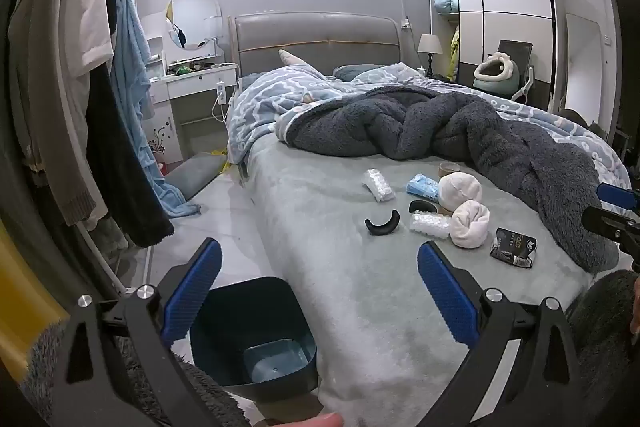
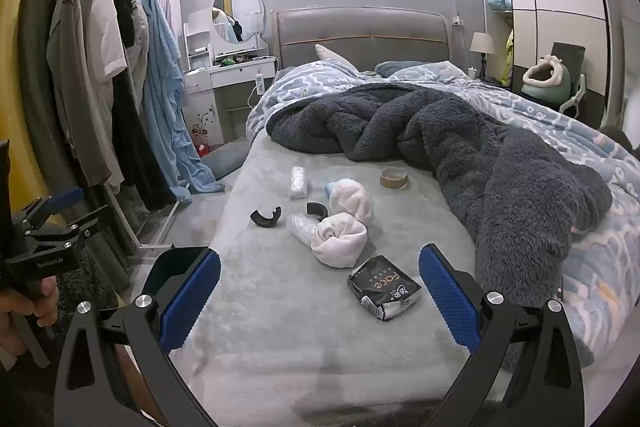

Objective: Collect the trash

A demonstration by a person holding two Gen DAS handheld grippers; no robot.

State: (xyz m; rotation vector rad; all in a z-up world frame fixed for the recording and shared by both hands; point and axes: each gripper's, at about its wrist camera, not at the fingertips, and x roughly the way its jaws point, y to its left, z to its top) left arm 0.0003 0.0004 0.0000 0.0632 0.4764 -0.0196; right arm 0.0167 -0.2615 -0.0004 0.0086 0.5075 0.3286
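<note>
Both grippers, left gripper [image 1: 319, 281] and right gripper [image 2: 320, 287], jaws apart, empty. Crumpled black "face" tissue packet [image 2: 384, 287] lies between right fingers, just ahead.

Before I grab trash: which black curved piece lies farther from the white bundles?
The left black curved piece, lying alone on bare bedsheet; the other black piece sits right against the white bundles.

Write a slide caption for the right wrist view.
Open right gripper hovers above a black packet on the bed, near rolled white cloths and plastic wrappers.
</note>
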